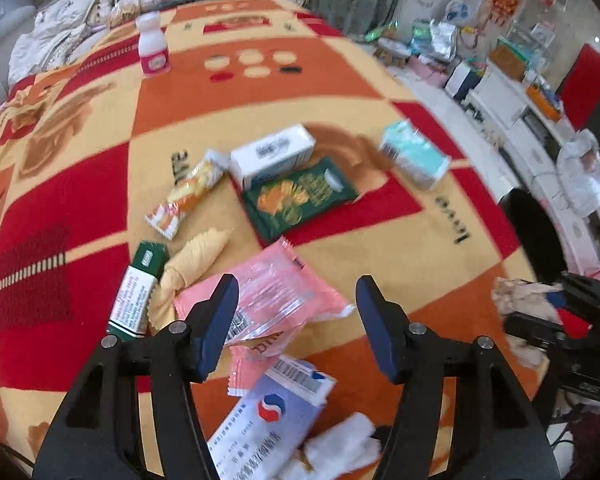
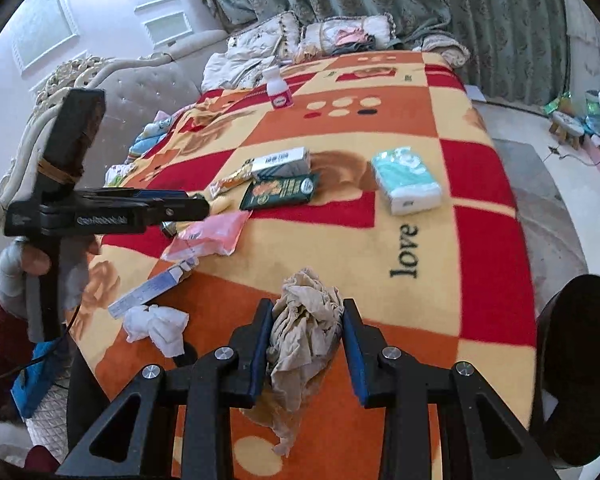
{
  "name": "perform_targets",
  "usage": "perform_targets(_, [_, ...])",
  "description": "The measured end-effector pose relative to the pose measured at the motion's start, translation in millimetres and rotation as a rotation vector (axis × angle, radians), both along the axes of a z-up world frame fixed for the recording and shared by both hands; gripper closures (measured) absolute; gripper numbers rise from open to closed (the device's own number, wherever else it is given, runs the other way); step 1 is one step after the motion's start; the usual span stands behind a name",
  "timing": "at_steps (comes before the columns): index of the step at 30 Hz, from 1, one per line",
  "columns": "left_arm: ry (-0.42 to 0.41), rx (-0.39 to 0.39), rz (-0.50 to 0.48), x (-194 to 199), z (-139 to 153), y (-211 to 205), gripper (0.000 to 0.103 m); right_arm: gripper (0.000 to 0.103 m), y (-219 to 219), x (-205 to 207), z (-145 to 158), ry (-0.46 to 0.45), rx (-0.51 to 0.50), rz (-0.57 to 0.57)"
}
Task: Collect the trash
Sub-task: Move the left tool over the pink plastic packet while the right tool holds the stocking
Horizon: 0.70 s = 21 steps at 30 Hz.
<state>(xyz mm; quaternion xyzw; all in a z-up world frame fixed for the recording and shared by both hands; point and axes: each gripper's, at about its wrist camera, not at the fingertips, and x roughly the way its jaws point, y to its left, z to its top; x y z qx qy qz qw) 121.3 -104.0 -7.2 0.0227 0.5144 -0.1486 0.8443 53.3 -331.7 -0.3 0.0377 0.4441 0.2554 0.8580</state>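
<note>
My left gripper [image 1: 298,284] stands open above a pink plastic wrapper [image 1: 272,292] on the checked blanket [image 1: 380,240], its pads touching nothing. Around the wrapper lie a pale blue-and-white box [image 1: 276,412], a crumpled white tissue [image 1: 340,444], a yellow wrapper [image 1: 196,260] and a green-and-white carton [image 1: 138,292]. My right gripper [image 2: 307,306] is shut on a crumpled beige tissue [image 2: 304,332], lifted off the blanket near the bed's front edge. In the right wrist view the left gripper [image 2: 204,208] hovers at the left, held by a gloved hand [image 2: 16,272].
Farther back lie a dark green packet [image 1: 300,196], a white box [image 1: 272,152], an orange snack wrapper [image 1: 188,192], a teal tissue pack [image 2: 406,186] and a small white bottle [image 2: 278,86]. A round black bin [image 2: 580,360] stands beside the bed at the right. Pillows crowd the far end.
</note>
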Motion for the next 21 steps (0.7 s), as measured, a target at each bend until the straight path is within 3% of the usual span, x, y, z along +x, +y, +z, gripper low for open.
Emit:
perform_targets(6, [0.102, 0.094, -0.079, 9.5, -40.3, -10.7, 0.043, 0.071, 8.5, 2.9, -9.3, 0.024, -0.007, 0.022])
perform_targets(11, [0.092, 0.098, -0.074, 17.8, -41.3, -8.9, 0.04, 0.071, 7.8, 11.8, -15.1, 0.044, 0.0, 0.012])
perform_targets(15, [0.073, 0.118, -0.133, 17.1, -42.0, -7.6, 0.041, 0.071, 8.9, 16.5, -18.0, 0.053, 0.003, 0.011])
perform_targets(19, [0.066, 0.069, -0.141, 16.0, -39.4, 5.5, 0.078, 0.071, 8.6, 16.4, -18.3, 0.052, 0.01, 0.01])
perform_targets(21, [0.074, 0.04, -0.124, 15.7, -36.1, 10.3, 0.081, 0.071, 8.4, 17.1, -19.0, 0.054, 0.013, 0.007])
